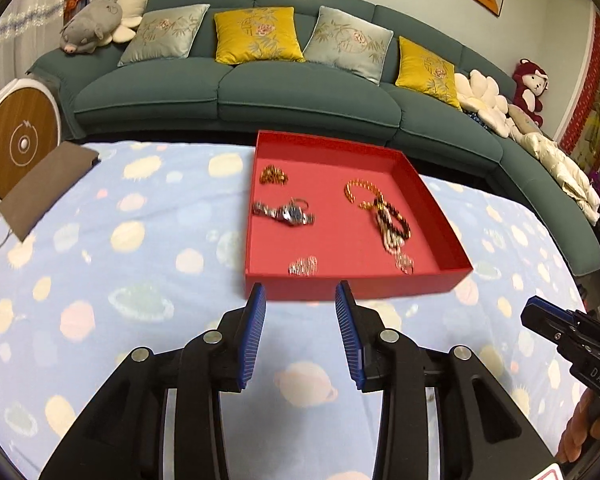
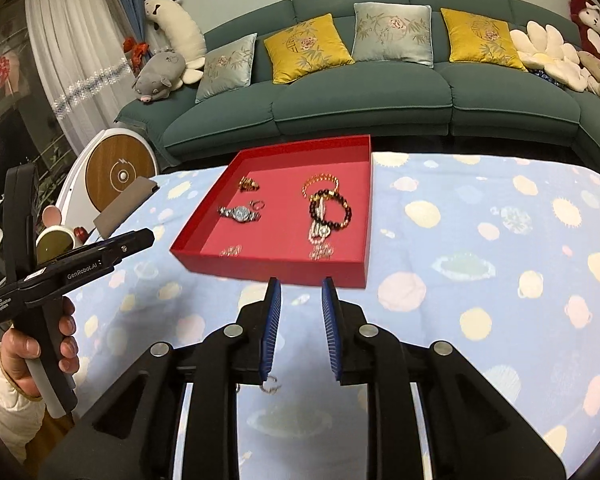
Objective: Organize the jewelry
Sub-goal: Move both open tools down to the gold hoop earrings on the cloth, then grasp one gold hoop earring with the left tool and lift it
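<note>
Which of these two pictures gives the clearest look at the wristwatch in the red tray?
The right wrist view: the wristwatch is fairly sharp there, with its round face and metal band easy to make out on the floor of the red tray. In the left wrist view the wristwatch is slightly larger but smeared by blur.

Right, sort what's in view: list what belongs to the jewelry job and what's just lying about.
Job:
red tray
watch
gold bracelet
dark bead bracelet
small ring on the blanket
left gripper, right gripper, both open

Lying about:
planet-print blanket
brown pad
sofa cushions
plush toys
</note>
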`<state>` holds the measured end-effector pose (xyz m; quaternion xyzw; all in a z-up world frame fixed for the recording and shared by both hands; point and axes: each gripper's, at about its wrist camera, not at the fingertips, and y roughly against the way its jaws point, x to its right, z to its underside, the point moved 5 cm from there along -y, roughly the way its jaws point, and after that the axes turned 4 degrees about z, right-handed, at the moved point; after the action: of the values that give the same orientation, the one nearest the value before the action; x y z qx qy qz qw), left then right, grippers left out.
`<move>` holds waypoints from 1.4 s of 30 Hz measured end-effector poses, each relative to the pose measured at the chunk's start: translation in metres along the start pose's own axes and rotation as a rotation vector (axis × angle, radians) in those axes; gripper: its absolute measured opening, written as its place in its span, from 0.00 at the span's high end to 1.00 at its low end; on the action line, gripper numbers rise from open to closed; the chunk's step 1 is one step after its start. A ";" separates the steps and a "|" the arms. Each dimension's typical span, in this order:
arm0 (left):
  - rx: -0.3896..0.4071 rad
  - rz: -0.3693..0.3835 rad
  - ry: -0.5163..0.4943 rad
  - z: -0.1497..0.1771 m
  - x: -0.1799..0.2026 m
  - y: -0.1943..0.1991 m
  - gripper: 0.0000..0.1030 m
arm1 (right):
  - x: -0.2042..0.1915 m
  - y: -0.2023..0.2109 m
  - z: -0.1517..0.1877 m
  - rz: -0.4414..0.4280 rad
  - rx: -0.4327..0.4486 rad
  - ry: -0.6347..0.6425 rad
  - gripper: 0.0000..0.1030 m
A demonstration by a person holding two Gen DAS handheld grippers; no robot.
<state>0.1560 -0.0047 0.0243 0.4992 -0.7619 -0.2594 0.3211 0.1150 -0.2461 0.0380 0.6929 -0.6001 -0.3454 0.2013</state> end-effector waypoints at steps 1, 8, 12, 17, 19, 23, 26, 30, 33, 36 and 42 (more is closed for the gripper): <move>-0.016 0.003 0.003 0.009 0.003 0.000 0.67 | -0.002 0.000 0.007 -0.006 -0.012 -0.002 0.76; -0.092 0.055 -0.017 0.063 0.028 -0.005 0.59 | -0.012 -0.017 0.060 -0.033 -0.107 -0.008 0.75; -0.121 0.058 -0.112 0.085 0.046 -0.015 0.58 | -0.024 -0.030 0.080 -0.025 -0.148 0.049 0.75; -0.167 0.082 -0.150 0.105 0.061 -0.032 0.57 | -0.031 -0.038 0.089 -0.019 -0.164 0.092 0.75; -0.180 0.085 -0.162 0.108 0.066 -0.039 0.58 | -0.029 -0.040 0.089 -0.015 -0.166 0.091 0.75; -0.168 0.088 -0.179 0.107 0.073 -0.044 0.58 | -0.023 -0.040 0.088 -0.003 -0.165 0.078 0.75; -0.156 0.092 -0.186 0.105 0.077 -0.046 0.58 | -0.017 -0.041 0.087 0.000 -0.168 0.065 0.75; -0.137 0.079 -0.235 0.106 0.085 -0.050 0.61 | -0.011 -0.041 0.087 0.010 -0.172 0.056 0.75; -0.130 0.085 -0.241 0.106 0.085 -0.050 0.85 | -0.011 -0.040 0.087 0.008 -0.172 0.056 0.75; -0.134 0.095 -0.229 0.105 0.082 -0.049 0.86 | -0.015 -0.040 0.088 0.000 -0.173 0.067 0.75; -0.136 0.094 -0.204 0.104 0.071 -0.041 0.86 | -0.029 -0.049 0.090 -0.015 -0.190 0.095 0.75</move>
<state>0.0815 -0.0781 -0.0571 0.4110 -0.7938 -0.3445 0.2868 0.0831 -0.1956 -0.0507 0.6906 -0.5493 -0.3691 0.2916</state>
